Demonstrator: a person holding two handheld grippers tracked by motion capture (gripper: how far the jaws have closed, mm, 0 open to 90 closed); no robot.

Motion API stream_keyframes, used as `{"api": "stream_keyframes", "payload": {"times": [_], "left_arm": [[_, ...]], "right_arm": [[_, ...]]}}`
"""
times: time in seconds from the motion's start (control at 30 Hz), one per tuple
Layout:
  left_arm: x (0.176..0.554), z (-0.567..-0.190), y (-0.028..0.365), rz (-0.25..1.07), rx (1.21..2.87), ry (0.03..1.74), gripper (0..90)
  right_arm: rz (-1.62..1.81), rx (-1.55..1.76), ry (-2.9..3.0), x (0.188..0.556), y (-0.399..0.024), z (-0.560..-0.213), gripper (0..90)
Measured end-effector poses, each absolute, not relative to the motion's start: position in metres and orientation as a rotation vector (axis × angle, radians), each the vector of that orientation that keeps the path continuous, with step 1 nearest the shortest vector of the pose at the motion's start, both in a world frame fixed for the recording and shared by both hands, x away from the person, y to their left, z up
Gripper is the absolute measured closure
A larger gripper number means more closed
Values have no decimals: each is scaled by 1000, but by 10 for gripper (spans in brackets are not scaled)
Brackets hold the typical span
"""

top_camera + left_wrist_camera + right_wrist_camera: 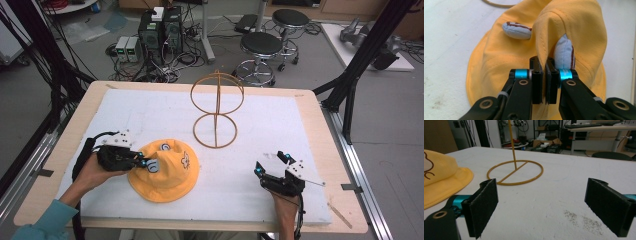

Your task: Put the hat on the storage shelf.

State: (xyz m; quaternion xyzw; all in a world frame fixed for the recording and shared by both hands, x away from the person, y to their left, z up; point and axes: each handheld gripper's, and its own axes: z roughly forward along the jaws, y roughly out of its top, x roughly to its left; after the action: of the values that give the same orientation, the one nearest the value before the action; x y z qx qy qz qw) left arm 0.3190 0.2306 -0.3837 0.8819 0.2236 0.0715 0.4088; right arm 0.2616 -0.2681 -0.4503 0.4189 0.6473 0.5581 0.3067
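A: What is the room like?

B: It has a grey floor. Two black stools (261,46) stand at the far side, at about 12 o'clock. Near them are computer boxes (160,27) with lots of wires. Close to us is a wooden counter (60,150) with a white pad (270,125) on top.

A: What lies on the pad?

B: A yellow hat (167,172) lies at about 8 o'clock. It has two little light-blue ears (517,30) with brown lines. A gold wire stand (216,107) is at the middle, a bit toward 12 o'clock. It has a flat ring at the bottom, a thin pole, and round hoops on top.

A: What is the left claw (145,163) doing?

B: It comes at the hat from 9 o'clock. In the left gripper view its jaws are squeezed tight on a fold of the yellow cloth, and the fold stands up between the pads. One blue ear sits just beside that fold.

A: And the right claw (272,164)?

B: It is at about 4 o'clock, well apart from the hat. Its jaws are wide, with nothing between them. In the right gripper view the stand's ring (515,172) lies ahead of it on the pad, and the hat's brim (446,186) is off to the side.
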Motion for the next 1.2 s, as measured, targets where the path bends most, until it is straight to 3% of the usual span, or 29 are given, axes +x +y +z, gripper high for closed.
{"api": "stream_keyframes", "payload": {"times": [0.4,1.2], "left_arm": [[312,-367,237,227,2146,598,870],[323,-267,241,387,1961,638,871]], "right_arm": [[1477,1107,1711,262,-268,-450,105],[1485,1100,1707,262,-269,-450,104]]}}
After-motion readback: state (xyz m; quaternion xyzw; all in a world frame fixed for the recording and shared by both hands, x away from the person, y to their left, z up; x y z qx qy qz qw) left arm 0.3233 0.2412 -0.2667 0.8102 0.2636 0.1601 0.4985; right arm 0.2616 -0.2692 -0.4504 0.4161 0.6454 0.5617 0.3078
